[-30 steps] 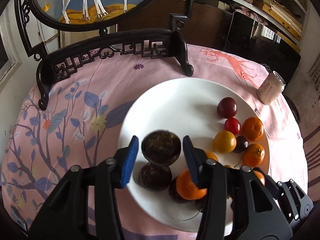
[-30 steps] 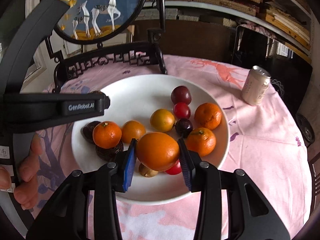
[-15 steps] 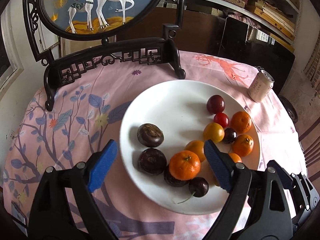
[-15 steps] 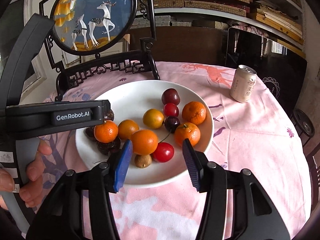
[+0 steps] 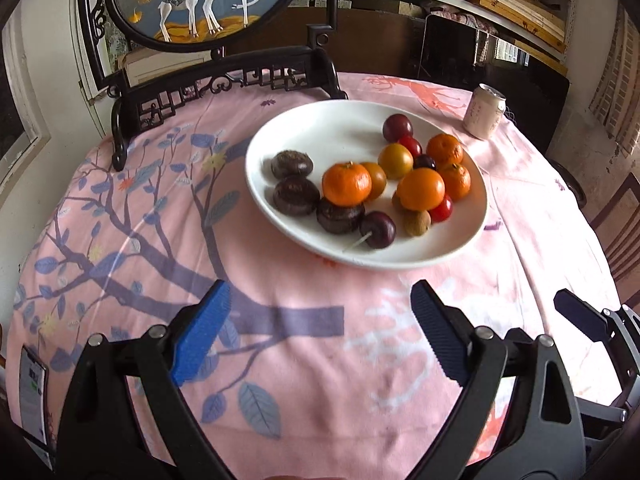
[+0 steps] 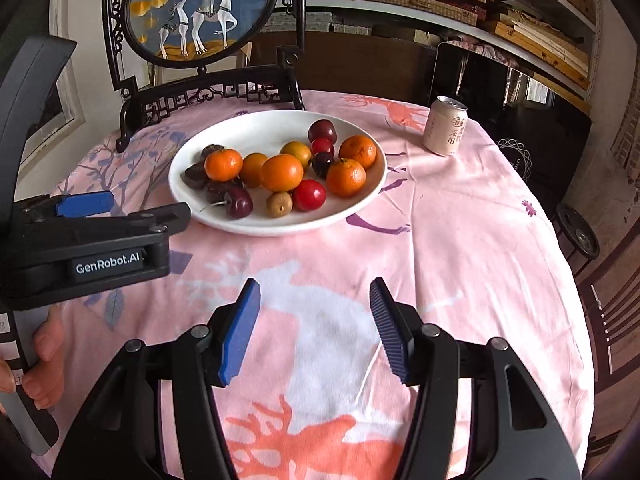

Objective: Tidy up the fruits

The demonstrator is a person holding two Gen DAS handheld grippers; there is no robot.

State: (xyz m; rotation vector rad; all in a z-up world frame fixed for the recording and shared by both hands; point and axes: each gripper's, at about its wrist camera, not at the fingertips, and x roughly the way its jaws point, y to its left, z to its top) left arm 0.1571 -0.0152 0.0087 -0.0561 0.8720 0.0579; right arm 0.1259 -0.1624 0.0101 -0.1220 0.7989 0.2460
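A white plate (image 5: 320, 128) (image 6: 260, 128) on the pink tablecloth holds several fruits: oranges (image 5: 346, 184) (image 6: 281, 172), dark brown water chestnuts (image 5: 296, 196), a cherry with a stem (image 5: 377, 229) (image 6: 239, 203), red tomatoes (image 6: 308, 195), a plum (image 5: 397, 128) and a small brown fruit (image 6: 279, 204). My left gripper (image 5: 320, 332) is open and empty, well back from the plate over the cloth. My right gripper (image 6: 316, 332) is open and empty, also back from the plate. The left gripper's body (image 6: 92, 240) shows at the left of the right wrist view.
A beige drink can (image 5: 483, 110) (image 6: 445, 125) stands at the back right. A dark carved wooden stand (image 5: 224, 76) with a round deer painting (image 6: 200, 8) stands behind the plate. The round table's edge drops off at the right, with a chair (image 6: 616, 304) beside it.
Both grippers let go of their fruits on the plate, a water chestnut from the left and an orange from the right, opened, and drew back toward the near table edge.
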